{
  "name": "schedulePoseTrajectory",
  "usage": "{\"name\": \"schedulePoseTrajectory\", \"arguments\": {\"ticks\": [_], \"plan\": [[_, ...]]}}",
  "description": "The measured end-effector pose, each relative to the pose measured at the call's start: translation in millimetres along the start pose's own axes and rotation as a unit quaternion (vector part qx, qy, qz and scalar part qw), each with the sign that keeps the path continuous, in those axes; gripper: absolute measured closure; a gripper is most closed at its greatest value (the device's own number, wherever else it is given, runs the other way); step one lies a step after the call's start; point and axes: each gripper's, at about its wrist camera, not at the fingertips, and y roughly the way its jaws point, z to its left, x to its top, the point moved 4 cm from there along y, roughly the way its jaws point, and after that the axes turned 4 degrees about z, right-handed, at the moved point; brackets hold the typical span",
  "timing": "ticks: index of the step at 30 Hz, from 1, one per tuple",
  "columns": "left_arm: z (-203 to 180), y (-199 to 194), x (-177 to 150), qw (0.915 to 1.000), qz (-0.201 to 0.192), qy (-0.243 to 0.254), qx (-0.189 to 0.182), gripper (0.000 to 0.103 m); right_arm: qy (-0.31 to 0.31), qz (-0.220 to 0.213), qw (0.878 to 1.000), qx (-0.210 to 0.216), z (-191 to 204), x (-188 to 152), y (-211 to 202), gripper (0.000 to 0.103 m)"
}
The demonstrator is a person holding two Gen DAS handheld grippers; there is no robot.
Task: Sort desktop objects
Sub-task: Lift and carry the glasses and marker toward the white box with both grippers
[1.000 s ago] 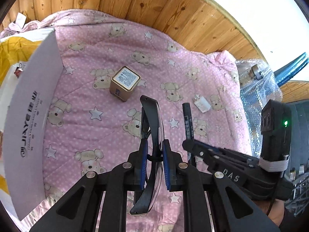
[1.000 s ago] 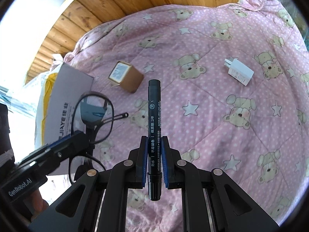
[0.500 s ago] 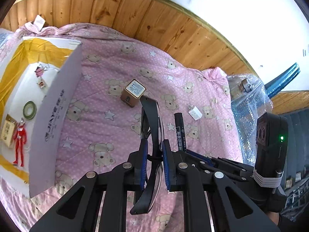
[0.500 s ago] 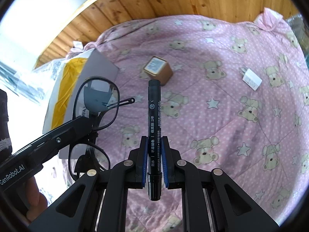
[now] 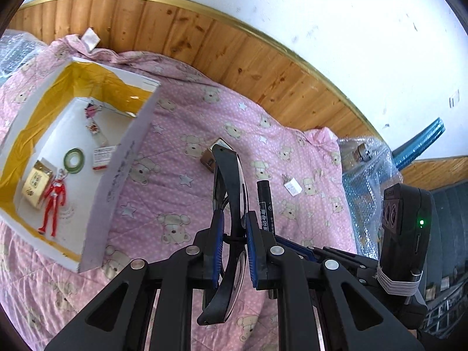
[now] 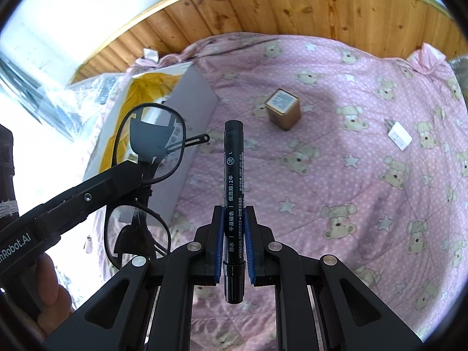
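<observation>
So my left hand-held gripper (image 5: 232,231) clamps black-framed glasses (image 5: 229,204), my right hand-held gripper (image 6: 233,231) a black marker pen (image 6: 232,181); the white cardboard box (image 5: 122,158) at nine o'clock holds several items, while the brown cube box (image 6: 283,108) and white charger plug (image 6: 400,136) remain on the pink bear-print quilt (image 6: 336,175).

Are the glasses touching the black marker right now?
Apart. The right wrist view shows pink quilt between the glasses in the left gripper and the marker in the right gripper.
</observation>
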Motion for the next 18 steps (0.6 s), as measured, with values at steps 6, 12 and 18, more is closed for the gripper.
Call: {"name": "schedulePoseTrajectory", "arguments": {"ticks": [6,12,18], "plan": [[16,-23,-1,0.9997,-0.016,-0.015,0.001,0.088,-0.013,-0.002,1.0,0.011,26,2,-2,0.089],[32,-38,-2,0.9994,-0.023,-0.024,0.004,0.088,-0.021,-0.004,1.0,0.02,49,4,0,0.089],[49,-51,-2,0.999,-0.03,-0.032,0.004,0.088,-0.026,-0.002,0.999,0.025,67,4,4,0.089]]}}
